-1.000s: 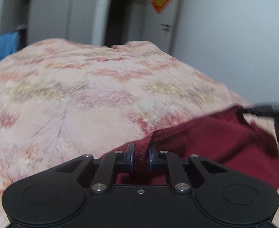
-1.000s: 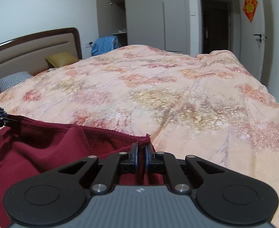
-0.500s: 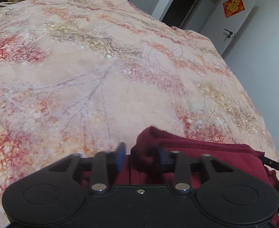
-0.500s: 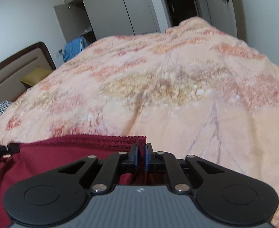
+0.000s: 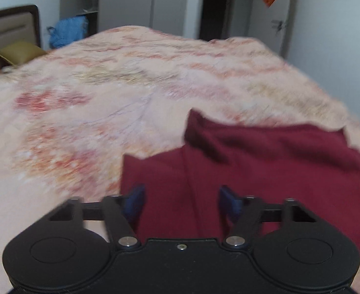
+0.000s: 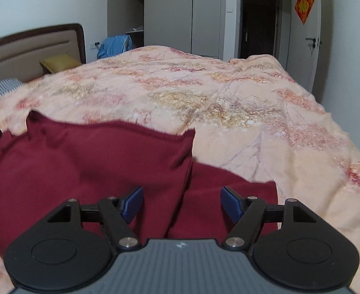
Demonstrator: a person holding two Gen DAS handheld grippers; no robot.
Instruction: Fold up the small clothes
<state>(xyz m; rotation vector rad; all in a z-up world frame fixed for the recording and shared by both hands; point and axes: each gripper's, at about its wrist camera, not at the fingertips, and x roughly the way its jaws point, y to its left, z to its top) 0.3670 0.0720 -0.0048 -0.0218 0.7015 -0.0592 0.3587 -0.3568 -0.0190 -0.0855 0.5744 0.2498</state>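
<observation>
Tilting downward, both grippers' fingers [image 6: 231,207] opening over maroon garment [image 6: 106,161].

- My left gripper [image 5: 181,202] has a matte black body, two round flat discs at its sides, and angled black link arms with triangular cut-outs.
- Its pads [image 5: 135,199] are dark blue (blurred here); silver pivot screws sit at the arm bases, with a small screw at centre.
- My right gripper [image 6: 181,202] is the same black frame, but with a grey ribbed plate bearing a small white mark.
- Its pads [image 6: 231,203] are brighter blue and finely textured.
</observation>
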